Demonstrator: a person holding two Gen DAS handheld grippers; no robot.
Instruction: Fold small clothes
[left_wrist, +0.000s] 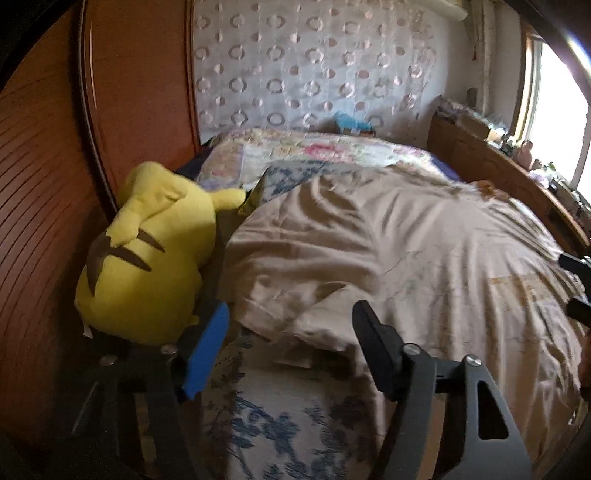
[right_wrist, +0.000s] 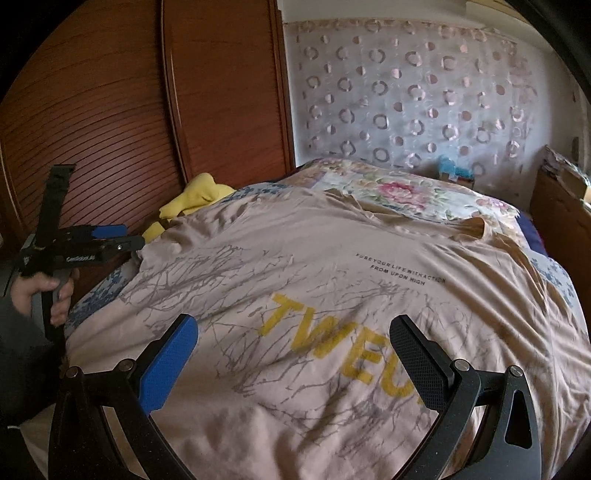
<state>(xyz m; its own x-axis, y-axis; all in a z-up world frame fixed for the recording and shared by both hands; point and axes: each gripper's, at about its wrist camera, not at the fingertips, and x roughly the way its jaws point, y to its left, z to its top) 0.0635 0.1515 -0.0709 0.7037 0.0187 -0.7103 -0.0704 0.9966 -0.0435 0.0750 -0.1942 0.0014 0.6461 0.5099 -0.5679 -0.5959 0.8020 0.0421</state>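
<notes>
A beige T-shirt (right_wrist: 332, 280) with yellow letters and a grey branch print lies spread front-up on the bed. Its left sleeve (left_wrist: 295, 302) lies bunched at the bed's left side. My left gripper (left_wrist: 291, 310) is open, with that sleeve's hem lying between and just ahead of its blue and black fingers; the pads do not press on it. From the right wrist view, a hand holds the left gripper (right_wrist: 129, 236) at the shirt's left edge. My right gripper (right_wrist: 295, 332) hangs open over the printed chest, holding nothing. Its tips (left_wrist: 576, 288) show at the right edge.
A yellow plush toy (left_wrist: 147, 251) lies between the bed and the wooden wardrobe doors (left_wrist: 55, 166). A floral quilt (right_wrist: 399, 192) covers the far end. A wooden shelf (left_wrist: 491, 162) with clutter runs under the window at right. A blue-flowered sheet (left_wrist: 266, 417) shows beneath the shirt.
</notes>
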